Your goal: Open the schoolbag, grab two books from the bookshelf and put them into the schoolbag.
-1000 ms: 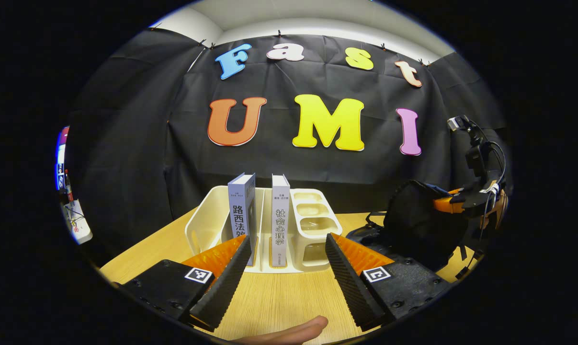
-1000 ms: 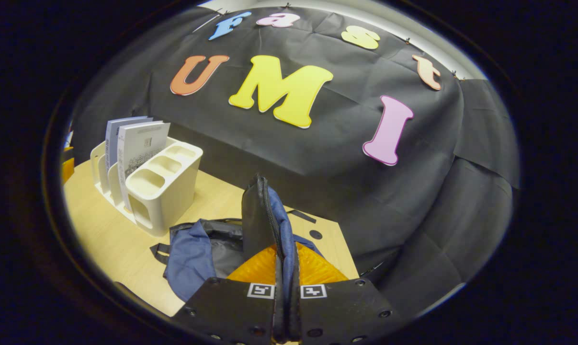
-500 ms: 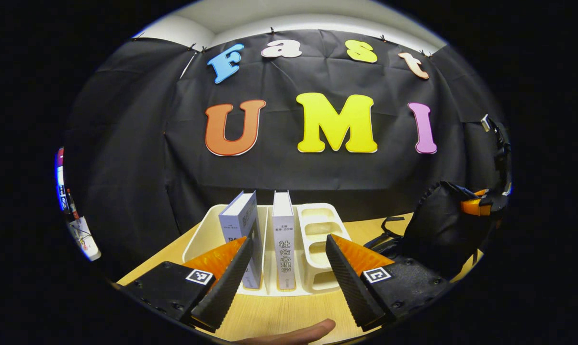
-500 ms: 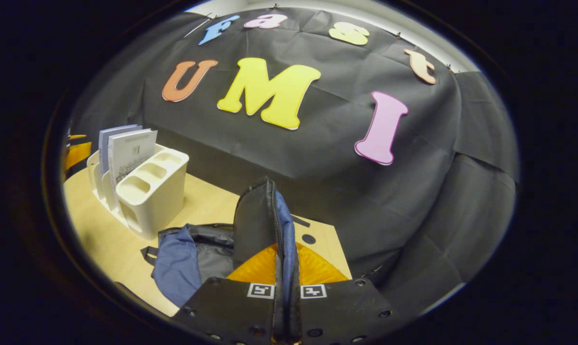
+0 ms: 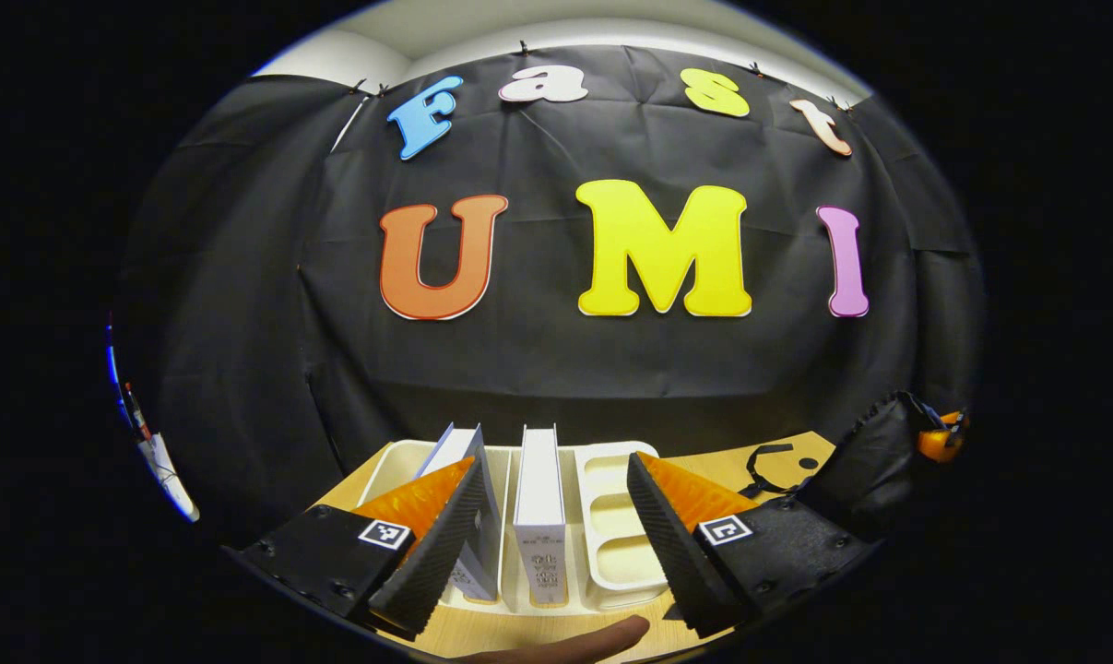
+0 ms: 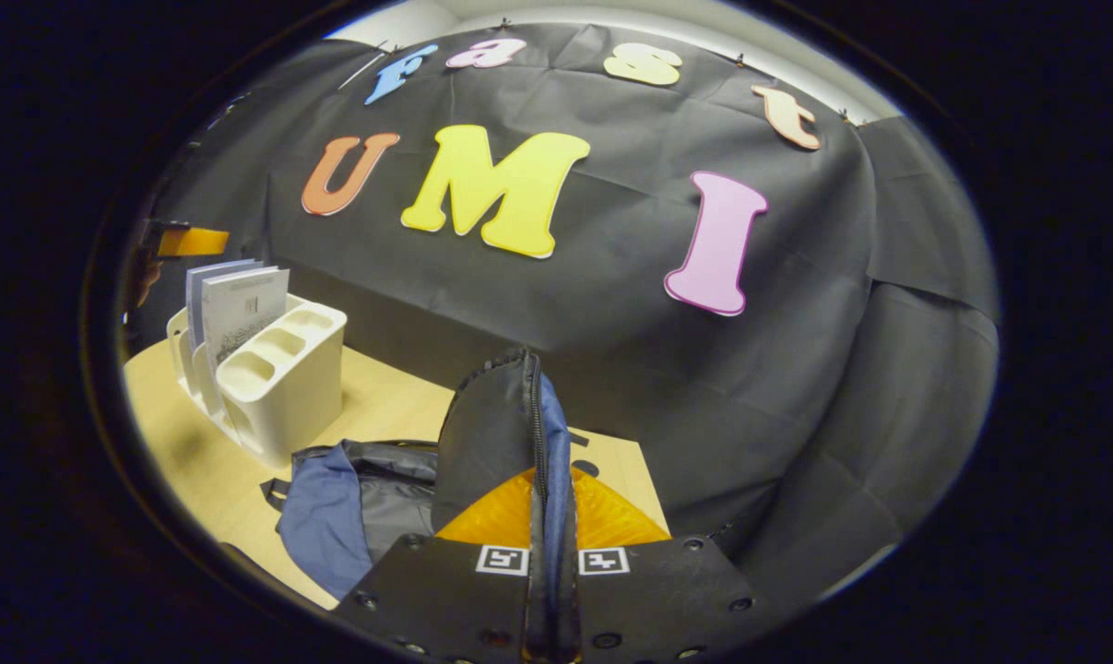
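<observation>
While the right gripper (image 6: pixel 550 563) stays out of the fetching, its two fingers are pressed together on the raised flap of the schoolbag (image 6: pixel 501 433), and this lifts the flap upright so that the mouth of the bag stands open beside it on the wooden table (image 6: pixel 196 461). The left gripper (image 5: pixel 552 539) has its fingers spread wide, holding nothing, and it hovers just above the bookshelf (image 5: pixel 611 516). Between these fingers stands the white book (image 5: pixel 539 516), upright in its slot. The second book (image 5: pixel 464 503) leans a little in the next slot, close against the left finger.

I judge that the opening of the bag is done and the step in hand is the grasp of the first book; both books are not yet taken. The next move, I think, calls for lowering the left gripper so one finger goes on each side of the white book, without catching the leaning book, then closing and lifting straight up toward the open bag.
</observation>
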`<state>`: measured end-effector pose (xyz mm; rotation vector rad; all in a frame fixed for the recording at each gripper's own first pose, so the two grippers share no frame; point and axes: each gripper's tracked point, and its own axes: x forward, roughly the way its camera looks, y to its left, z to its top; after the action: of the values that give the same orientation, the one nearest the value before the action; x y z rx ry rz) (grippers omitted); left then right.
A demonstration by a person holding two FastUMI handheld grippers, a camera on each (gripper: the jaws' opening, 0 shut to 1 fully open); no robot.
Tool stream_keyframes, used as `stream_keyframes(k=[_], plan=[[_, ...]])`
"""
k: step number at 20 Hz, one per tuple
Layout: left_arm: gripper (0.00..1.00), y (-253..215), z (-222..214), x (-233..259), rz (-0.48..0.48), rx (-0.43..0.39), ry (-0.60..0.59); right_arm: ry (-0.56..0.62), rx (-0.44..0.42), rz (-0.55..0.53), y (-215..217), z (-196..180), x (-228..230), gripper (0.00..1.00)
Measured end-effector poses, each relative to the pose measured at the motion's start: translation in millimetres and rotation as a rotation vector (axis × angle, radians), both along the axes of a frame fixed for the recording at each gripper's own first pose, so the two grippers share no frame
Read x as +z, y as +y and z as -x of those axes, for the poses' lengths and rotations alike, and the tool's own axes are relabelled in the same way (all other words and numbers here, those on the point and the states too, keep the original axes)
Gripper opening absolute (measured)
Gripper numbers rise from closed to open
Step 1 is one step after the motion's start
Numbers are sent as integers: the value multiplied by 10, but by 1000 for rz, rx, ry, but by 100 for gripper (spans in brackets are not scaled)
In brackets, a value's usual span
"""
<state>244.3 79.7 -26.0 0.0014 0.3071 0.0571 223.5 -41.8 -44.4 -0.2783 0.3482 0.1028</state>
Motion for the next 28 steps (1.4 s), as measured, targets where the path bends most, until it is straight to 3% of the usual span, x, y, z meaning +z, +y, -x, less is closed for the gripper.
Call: stream_keyframes(k=[7, 10, 14, 15, 23, 25, 28], plan=[[97, 38, -478, 57, -14, -32, 134, -2, -16, 21, -226, -4, -65, 5], [96, 34, -554, -147, -37, -37, 270, 11, -13, -5, -307, 22, -102, 5], [94, 109, -705, -302, -121, -25, 365, 4, 22, -51, -281, 73, -109, 5], [91, 110, -707, -346, -102, -24, 390, 0, 30, -53, -276, 80, -102, 5], [90, 8, -605, -977, 33, -45, 652, 10, 44, -76, -300, 110, -171, 5], [85, -24, -592, -1075, 46, -68, 697, 9, 47, -78, -301, 135, -189, 5], [74, 57, -579, -1121, -18, -76, 754, 11, 53, -83, -292, 150, -226, 5]])
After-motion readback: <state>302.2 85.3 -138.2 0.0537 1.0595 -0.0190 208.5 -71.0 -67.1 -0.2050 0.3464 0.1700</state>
